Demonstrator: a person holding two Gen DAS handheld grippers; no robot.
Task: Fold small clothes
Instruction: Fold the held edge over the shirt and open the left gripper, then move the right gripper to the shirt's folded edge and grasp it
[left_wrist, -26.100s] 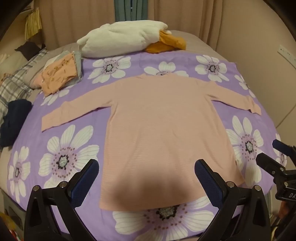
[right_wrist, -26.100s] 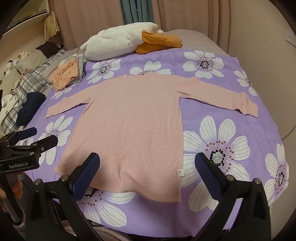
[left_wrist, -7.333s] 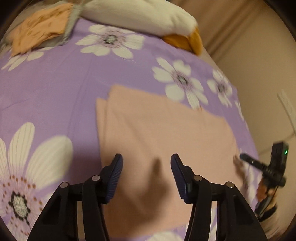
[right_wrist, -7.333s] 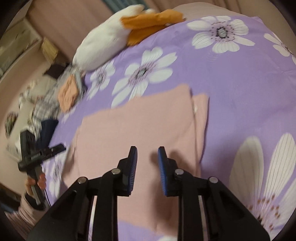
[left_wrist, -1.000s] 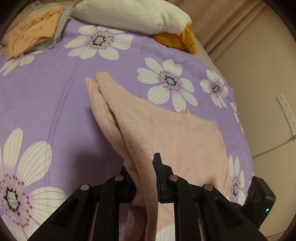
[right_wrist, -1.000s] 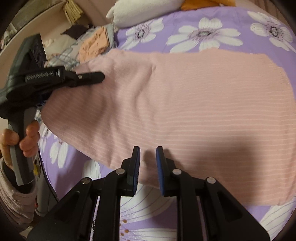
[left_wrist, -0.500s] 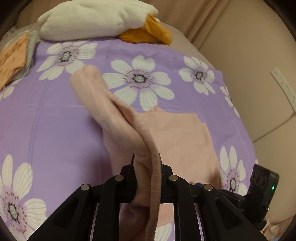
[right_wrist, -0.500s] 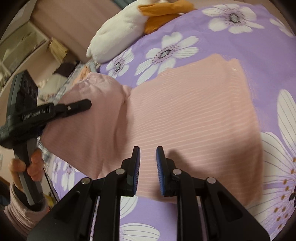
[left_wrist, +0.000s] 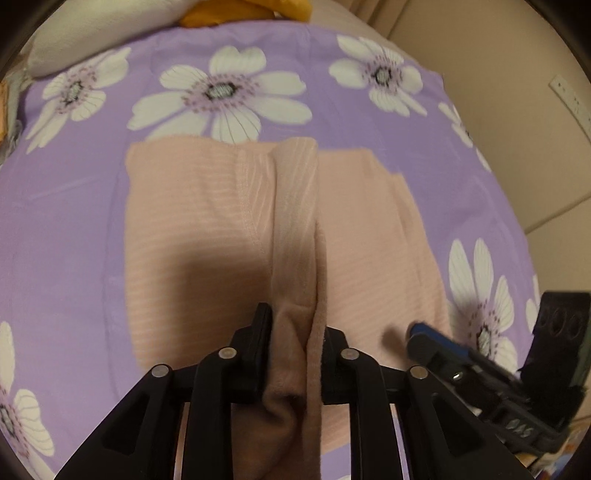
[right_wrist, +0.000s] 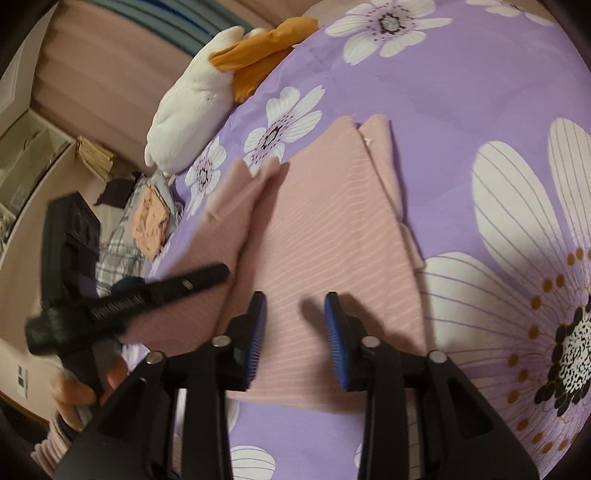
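Left wrist view showed us the bedspread (left_wrist: 74, 206), a wide purple sheet with white flowers, lying flat and bare on all sides of the shirt (left_wrist: 192, 236), so we judged there was plenty of open room to lay a fold down or slide the bundle anywhere across it. The shirt itself, pink and ribbed, lay in the middle of the bedspread, already folded into a rough rectangle with a bunched flap running up its centre. We took it for light, soft and limp cloth that would sag and crease wherever it went unsupported, neither slippery nor fragile, best taken by a pinch on a doubled edge or corner. The left gripper (left_wrist: 293, 350) had that bunched flap between its fingers, its jaws opening, though the cloth still filled the gap and touched both pads. In the right wrist view the right gripper (right_wrist: 297, 332) hovered over the near end of the shirt with its jaws opening and nothing between them. The stepped layers along the shirt's right edge (right_wrist: 391, 206) looked to us uneven and likely to need squaring. A plush toy (right_wrist: 192, 99) sat well apart at the far edge.
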